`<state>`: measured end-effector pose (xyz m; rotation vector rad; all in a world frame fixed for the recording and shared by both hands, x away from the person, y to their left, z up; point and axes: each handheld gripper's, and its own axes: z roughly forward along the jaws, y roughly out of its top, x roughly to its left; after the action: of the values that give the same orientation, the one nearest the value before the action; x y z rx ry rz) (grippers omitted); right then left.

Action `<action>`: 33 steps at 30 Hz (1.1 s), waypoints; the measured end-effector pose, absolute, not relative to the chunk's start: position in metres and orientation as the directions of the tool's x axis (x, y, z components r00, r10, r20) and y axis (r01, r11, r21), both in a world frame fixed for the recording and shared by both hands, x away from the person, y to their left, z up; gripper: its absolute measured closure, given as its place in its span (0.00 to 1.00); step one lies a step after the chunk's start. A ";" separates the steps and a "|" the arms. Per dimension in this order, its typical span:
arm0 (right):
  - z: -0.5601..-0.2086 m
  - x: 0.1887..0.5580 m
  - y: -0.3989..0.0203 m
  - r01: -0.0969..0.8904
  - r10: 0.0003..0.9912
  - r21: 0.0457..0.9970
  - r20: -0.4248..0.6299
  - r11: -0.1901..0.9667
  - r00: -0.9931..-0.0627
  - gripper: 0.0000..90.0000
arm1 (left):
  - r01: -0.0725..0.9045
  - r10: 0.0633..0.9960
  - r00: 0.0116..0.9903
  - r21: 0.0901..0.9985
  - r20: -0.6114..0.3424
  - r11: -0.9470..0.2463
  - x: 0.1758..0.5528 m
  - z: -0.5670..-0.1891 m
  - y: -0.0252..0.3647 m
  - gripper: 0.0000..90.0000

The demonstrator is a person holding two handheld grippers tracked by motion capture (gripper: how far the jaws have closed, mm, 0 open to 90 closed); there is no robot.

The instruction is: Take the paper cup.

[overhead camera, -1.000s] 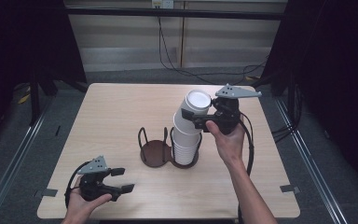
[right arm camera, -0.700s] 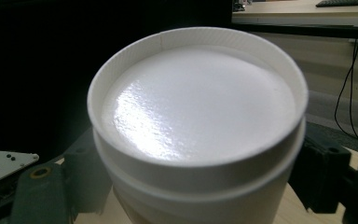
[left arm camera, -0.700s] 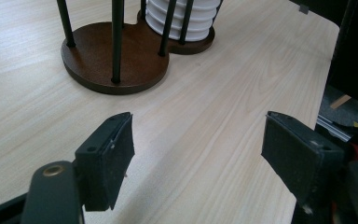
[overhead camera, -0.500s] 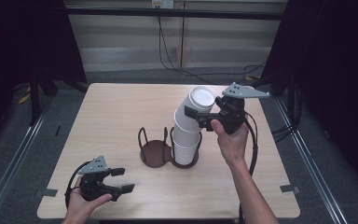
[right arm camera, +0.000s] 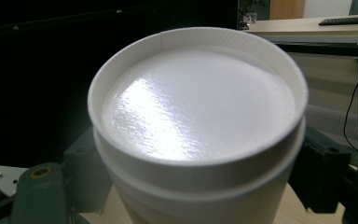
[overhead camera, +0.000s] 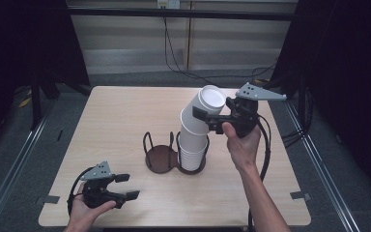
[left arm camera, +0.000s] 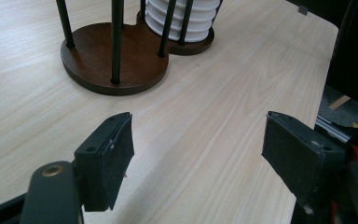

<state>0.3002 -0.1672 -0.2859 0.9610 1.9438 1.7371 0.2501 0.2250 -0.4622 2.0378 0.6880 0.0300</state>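
Right gripper [overhead camera: 206, 120] clamps the tilted white paper cup stack [overhead camera: 199, 125] at 3 o'clock of the brown wooden 2-ring holder [overhead camera: 160, 159]. Left gripper [overhead camera: 125, 186] released, empty.

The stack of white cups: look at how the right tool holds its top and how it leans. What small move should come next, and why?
Probably a short lift up and to the right. The right tool is shut on the top cups, which tilt away from the lower cups in the holder. The lower ones are still nested under them, so pulling along the lean should free them.
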 end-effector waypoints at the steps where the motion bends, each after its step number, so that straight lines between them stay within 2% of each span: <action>1: -0.286 0.299 -0.167 0.248 0.689 0.969 0.173 0.010 -0.704 0.23 | 0.458 0.481 0.841 0.799 -0.248 -0.389 0.250 -0.462 0.225 0.28; 20: -0.279 0.275 -0.182 0.236 0.675 0.972 0.176 -0.003 -0.717 0.23 | 0.459 0.478 0.840 0.805 -0.255 -0.376 0.250 -0.462 0.224 0.27; 27: -0.276 0.264 -0.189 0.235 0.676 0.972 0.174 -0.001 -0.716 0.23 | 0.432 0.463 0.853 0.824 -0.241 -0.367 0.252 -0.461 0.223 0.27; 33: -0.278 0.254 -0.193 0.270 0.656 0.963 0.196 0.013 -0.729 0.23 | 0.417 0.444 0.864 0.829 -0.236 -0.372 0.253 -0.459 0.218 0.24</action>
<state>0.2537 -0.1927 -0.2784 0.9547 1.9879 1.7711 0.2531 0.2180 -0.4590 2.0056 0.6299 0.0324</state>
